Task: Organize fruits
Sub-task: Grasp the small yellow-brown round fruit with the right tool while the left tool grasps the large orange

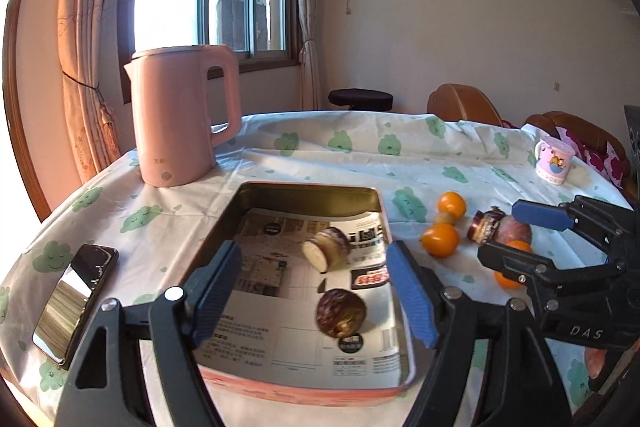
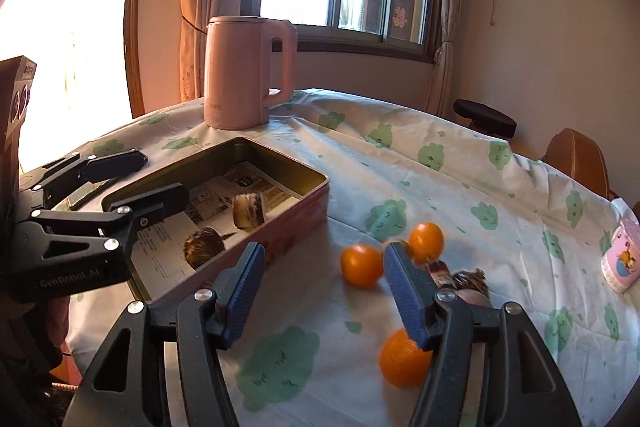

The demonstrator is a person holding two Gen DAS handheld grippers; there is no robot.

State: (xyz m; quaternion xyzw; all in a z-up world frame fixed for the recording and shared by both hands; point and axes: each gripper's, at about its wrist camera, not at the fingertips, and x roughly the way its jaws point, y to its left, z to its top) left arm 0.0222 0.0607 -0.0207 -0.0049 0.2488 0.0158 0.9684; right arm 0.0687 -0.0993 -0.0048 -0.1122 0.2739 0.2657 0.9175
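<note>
Left gripper (image 1: 314, 293): nearest the lens, jaws spread apart and holding nothing, hanging over the near half of the tin.
Right gripper (image 2: 324, 293): jaws apart, nothing clasped, above the cloth between the tin and the oranges.
Tin (image 1: 224, 223): rectangular metal box with a pink outer wall, lined with printed paper.
In the tin: a pale round snack (image 1: 326, 247) on its side mid-floor; a dark brown ball-shaped piece (image 1: 340, 313) nearer the camera, blurred.
Phone (image 1: 74, 301): flat on the cloth, left of the tin.
Kettle (image 1: 182, 117): pink, upright behind the tin's far left corner.
Oranges (image 2: 362, 265): three on the tablecloth (image 2: 460, 183) right of the tin, outside it; two close together, one nearer the camera.
Beside the oranges: a dark wrapped snack (image 1: 486, 223) and a reddish-brown fruit (image 1: 514, 229), touching.
Mug (image 1: 554, 161): pink, at the far right edge.
</note>
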